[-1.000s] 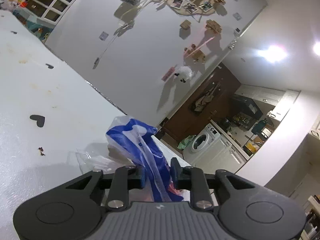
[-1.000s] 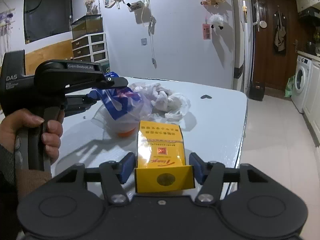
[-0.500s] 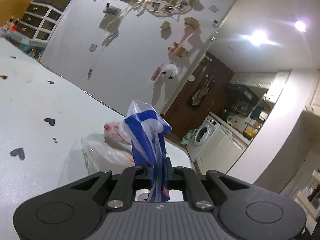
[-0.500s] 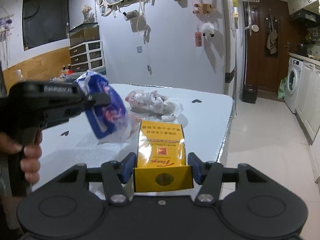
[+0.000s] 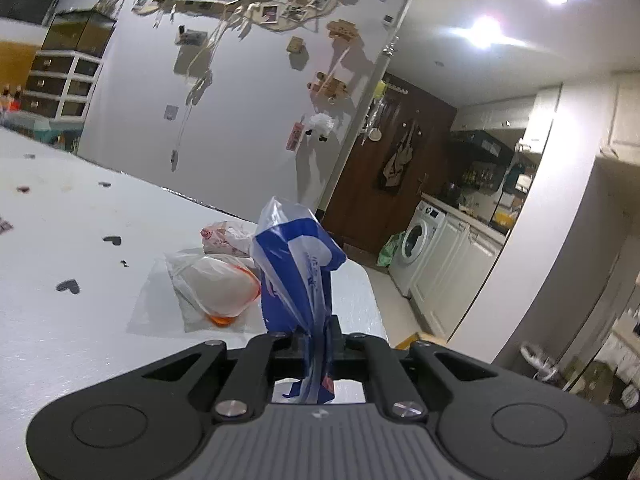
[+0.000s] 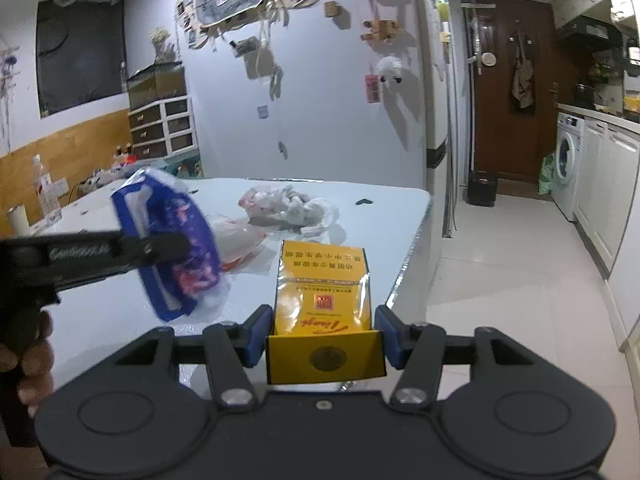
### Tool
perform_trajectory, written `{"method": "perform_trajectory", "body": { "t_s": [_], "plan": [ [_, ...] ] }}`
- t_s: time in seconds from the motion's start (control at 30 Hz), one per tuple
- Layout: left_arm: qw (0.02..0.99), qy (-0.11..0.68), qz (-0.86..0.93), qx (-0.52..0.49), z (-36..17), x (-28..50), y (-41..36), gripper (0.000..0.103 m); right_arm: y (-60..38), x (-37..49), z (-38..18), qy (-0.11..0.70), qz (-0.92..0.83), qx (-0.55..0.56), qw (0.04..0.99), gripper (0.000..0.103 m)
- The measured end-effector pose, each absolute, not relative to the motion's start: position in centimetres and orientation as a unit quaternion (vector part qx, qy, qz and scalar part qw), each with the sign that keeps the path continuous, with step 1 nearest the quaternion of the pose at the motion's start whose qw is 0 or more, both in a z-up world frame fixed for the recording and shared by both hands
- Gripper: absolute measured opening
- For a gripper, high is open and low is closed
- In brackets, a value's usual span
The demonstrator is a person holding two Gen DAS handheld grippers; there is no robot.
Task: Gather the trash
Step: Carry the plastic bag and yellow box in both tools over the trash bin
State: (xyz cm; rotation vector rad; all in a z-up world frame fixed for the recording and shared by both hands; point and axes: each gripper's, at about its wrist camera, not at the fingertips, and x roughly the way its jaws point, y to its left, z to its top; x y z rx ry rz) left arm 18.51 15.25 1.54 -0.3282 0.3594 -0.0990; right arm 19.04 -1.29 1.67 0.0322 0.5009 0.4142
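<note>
left wrist view shows your left gripper [image 5: 316, 336] jaws pinched tight on the blue bag [image 5: 298, 264], lifted clear of the bench [image 5: 80, 320], while your right gripper [image 6: 320, 334] jaws clamp the yellow packet [image 6: 322, 304], freeing both for carrying off.

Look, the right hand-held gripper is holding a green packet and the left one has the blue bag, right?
Not quite. The packet in the right hand-held gripper is yellow, not green, as the right wrist view shows. The left hand-held gripper does hold the blue bag.
</note>
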Motion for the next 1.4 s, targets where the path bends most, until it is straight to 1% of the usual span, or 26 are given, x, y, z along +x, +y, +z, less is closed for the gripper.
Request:
{"method": "perform_trajectory", "body": {
  "t_s": [0.37,0.93,1.2,1.4],
  "plan": [
    [0.979,0.184,-0.043,-0.076,3.2,14.0,11.2,0.007,-4.5,15.6,2.7,0.226,0.179,0.039,0.957,0.057],
    [0.979,0.186,-0.074,-0.03,3.1,10.1,4.0,0.006,-11.4,9.9,2.6,0.206,0.101,0.034,0.973,0.057],
    [0.976,0.186,-0.111,-0.013,2.3,8.5,-0.6,0.006,-15.9,6.8,1.5,0.2,0.065,0.046,0.977,0.057],
    [0.97,0.198,-0.14,0.002,0.6,8.2,-4.0,0.006,-18.8,5.4,-0.6,0.209,0.042,0.065,0.975,0.057]
  ]
}}
